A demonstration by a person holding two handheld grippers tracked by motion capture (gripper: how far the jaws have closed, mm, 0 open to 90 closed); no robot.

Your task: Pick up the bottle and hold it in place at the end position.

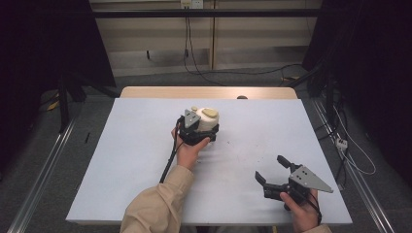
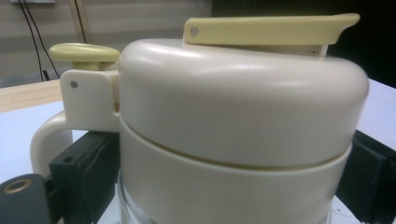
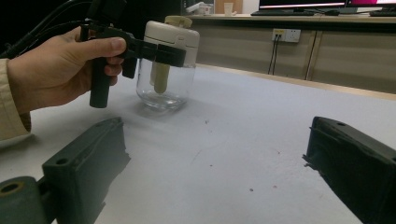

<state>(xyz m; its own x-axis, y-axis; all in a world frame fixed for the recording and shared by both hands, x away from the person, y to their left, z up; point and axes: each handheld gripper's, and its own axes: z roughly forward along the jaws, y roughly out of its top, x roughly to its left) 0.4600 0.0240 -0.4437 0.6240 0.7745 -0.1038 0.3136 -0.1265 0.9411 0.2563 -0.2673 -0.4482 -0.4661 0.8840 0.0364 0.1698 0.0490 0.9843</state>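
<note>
A glass jug (image 1: 208,119) with a cream lid, a cream handle and a yellowish lever on top stands on the pale table (image 1: 136,155), a little behind its middle. My left gripper (image 1: 210,128) is shut on it, one black jaw on each side of the lid's collar (image 2: 233,186). From the right gripper view the jug (image 3: 166,79) looks empty and rests on the table, with a hand holding the left gripper (image 3: 173,53). Near the front right edge my right gripper (image 1: 269,167) is open, with bare table between its jaws (image 3: 219,163).
A wooden strip (image 1: 209,92) runs along the table's far edge. Cables (image 1: 187,48) hang from wall sockets and trail over the floor behind. Metal rails (image 1: 43,170) flank the table. Small dark specks (image 3: 250,189) lie on the surface near the right gripper.
</note>
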